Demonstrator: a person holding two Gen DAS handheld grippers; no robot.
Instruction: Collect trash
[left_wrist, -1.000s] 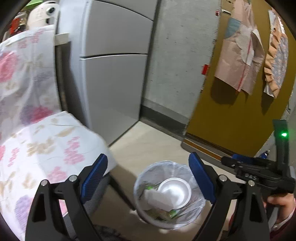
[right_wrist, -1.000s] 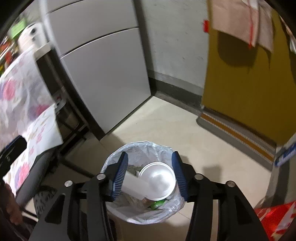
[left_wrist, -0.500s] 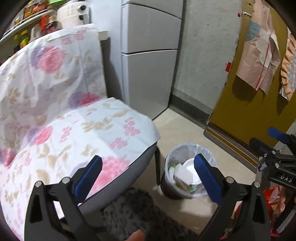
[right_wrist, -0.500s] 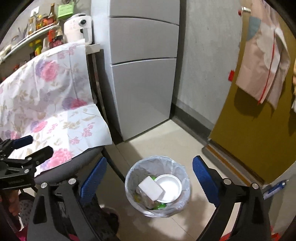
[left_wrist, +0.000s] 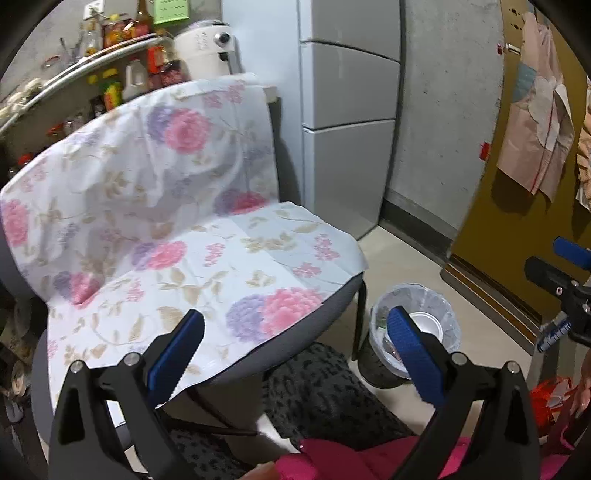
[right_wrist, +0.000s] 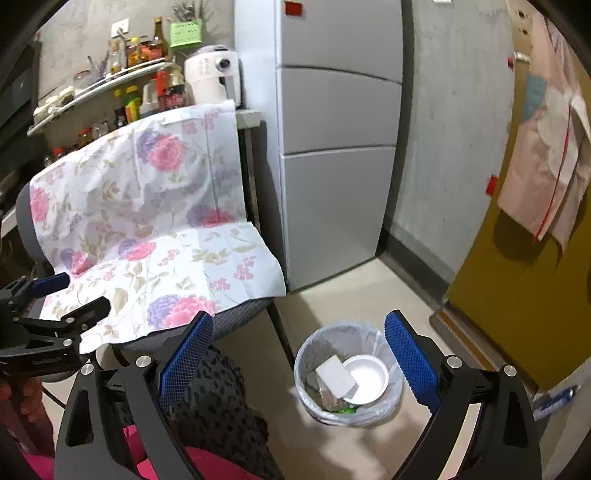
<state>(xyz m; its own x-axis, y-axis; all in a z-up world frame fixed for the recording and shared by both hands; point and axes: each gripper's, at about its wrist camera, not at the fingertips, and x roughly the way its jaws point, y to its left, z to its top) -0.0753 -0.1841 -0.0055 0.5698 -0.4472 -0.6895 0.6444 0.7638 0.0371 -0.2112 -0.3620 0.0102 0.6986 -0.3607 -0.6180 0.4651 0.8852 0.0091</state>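
Your right gripper (right_wrist: 297, 354) has its blue fingers (right_wrist: 410, 360) wide apart with nothing between them; they have just been opening. Your left gripper (left_wrist: 293, 349) is wide apart too, and empty, after opening a little more. Below the right gripper, on the floor (right_wrist: 354, 291), stands the trash bin (right_wrist: 314, 400), round, with a thin clear bag lining it. Inside lie a white bowl (right_wrist: 369, 378) and a white flat box (right_wrist: 334, 376) leaning on it, with green bits underneath. The bin stands just beside the chair (left_wrist: 325, 306), which has a flowered cloth (left_wrist: 147, 206) over it.
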